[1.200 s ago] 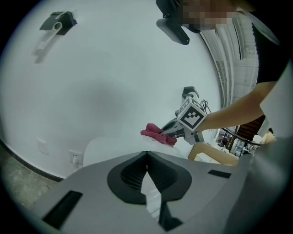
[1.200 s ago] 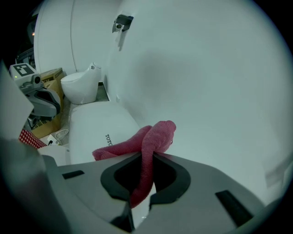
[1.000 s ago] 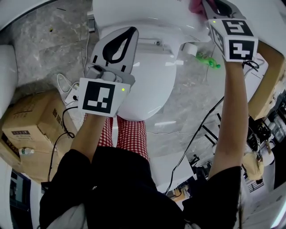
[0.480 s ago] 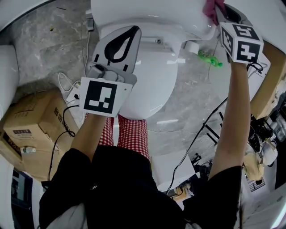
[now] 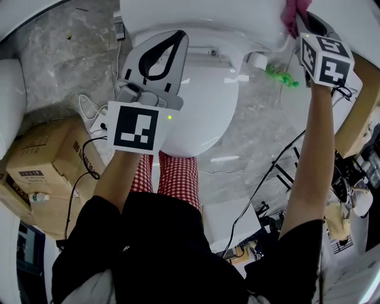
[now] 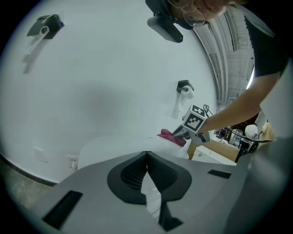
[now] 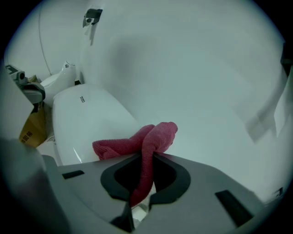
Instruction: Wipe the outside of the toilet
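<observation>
The white toilet (image 5: 202, 101) stands below me with its lid down and its tank (image 5: 196, 18) at the top of the head view. My right gripper (image 5: 297, 25) is shut on a pink-red cloth (image 5: 292, 13) at the tank's right end. In the right gripper view the cloth (image 7: 137, 144) runs down between the jaws of that gripper (image 7: 147, 161) and lies bunched on the tank's top (image 7: 91, 123). My left gripper (image 5: 177, 38) hovers over the left rear of the seat, shut and holding nothing. From the left gripper view (image 6: 146, 154) the cloth (image 6: 173, 137) shows on the tank's far end.
Cardboard boxes (image 5: 41, 166) and a small bottle (image 5: 37, 198) sit on the floor at the left, with white cables (image 5: 89, 119) beside the toilet. A paper roll (image 5: 257, 60) and a green object (image 5: 279, 77) lie right of the bowl. More clutter and cables fill the right side.
My right gripper has slid the cloth to the right along the tank, toward its right end. The left gripper has barely shifted.
</observation>
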Action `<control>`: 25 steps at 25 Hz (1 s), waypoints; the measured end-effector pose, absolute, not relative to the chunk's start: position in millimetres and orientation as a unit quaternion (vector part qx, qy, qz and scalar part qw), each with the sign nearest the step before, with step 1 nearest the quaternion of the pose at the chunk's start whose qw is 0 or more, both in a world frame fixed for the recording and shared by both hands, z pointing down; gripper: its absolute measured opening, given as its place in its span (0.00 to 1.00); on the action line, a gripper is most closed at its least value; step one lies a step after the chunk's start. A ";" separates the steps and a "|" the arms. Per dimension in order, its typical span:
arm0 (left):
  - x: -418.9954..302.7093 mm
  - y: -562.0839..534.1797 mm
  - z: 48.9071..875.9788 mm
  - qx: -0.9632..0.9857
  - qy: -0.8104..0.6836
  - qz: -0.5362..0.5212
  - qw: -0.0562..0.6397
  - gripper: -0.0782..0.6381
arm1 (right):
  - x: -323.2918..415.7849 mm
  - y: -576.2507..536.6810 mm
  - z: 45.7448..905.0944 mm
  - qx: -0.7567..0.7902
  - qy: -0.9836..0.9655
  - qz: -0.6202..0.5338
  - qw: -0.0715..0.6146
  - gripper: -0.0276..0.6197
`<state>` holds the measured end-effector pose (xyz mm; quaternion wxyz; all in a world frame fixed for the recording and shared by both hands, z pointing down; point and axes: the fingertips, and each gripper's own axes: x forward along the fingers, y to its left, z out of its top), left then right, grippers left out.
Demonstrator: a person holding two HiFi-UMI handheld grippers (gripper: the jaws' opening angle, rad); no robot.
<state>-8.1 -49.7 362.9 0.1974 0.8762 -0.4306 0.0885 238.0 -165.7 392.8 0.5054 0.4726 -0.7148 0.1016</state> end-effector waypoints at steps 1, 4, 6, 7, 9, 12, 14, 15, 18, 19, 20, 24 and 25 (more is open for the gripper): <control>-7.6 -49.5 363.3 0.876 -0.430 0.089 0.198 0.12 | 239.9 -164.9 393.3 0.476 -0.714 0.105 0.503 0.13; -5.6 -48.8 364.1 0.877 -0.427 0.090 0.199 0.12 | 244.2 -162.9 394.1 0.481 -0.712 0.110 0.499 0.13; -4.6 -48.6 364.1 0.878 -0.427 0.091 0.198 0.12 | 247.6 -161.7 395.6 0.479 -0.709 0.109 0.506 0.13; -4.6 -48.2 364.3 0.877 -0.428 0.090 0.199 0.12 | 249.9 -160.6 397.0 0.479 -0.706 0.110 0.509 0.13; -4.7 -46.8 365.5 0.876 -0.428 0.089 0.204 0.12 | 253.9 -158.2 399.8 0.483 -0.704 0.117 0.507 0.13; -2.7 -45.1 368.0 0.879 -0.419 0.088 0.208 0.12 | 257.7 -156.7 402.4 0.485 -0.700 0.119 0.510 0.13; -2.0 -44.6 368.9 0.880 -0.418 0.086 0.209 0.12 | 259.6 -156.1 404.4 0.485 -0.697 0.121 0.514 0.13; -2.0 -44.1 369.1 0.880 -0.418 0.085 0.210 0.12 | 260.7 -155.6 405.6 0.485 -0.696 0.123 0.515 0.13; -0.7 -42.4 368.1 0.881 -0.415 0.083 0.210 0.12 | 265.3 -154.1 408.2 0.490 -0.689 0.128 0.518 0.12; -0.5 -41.6 367.6 0.882 -0.414 0.084 0.209 0.12 | 266.8 -153.6 408.6 0.492 -0.687 0.129 0.519 0.13; -0.8 -41.1 367.5 0.882 -0.413 0.085 0.209 0.12 | 268.2 -153.1 408.8 0.494 -0.685 0.129 0.520 0.13; -5.5 -40.6 370.0 0.879 -0.418 0.087 0.213 0.12 | 272.9 -150.6 411.8 0.508 -0.673 0.137 0.520 0.13; -6.9 -40.0 371.1 0.878 -0.419 0.089 0.214 0.12 | 273.5 -149.3 412.6 0.513 -0.671 0.140 0.517 0.13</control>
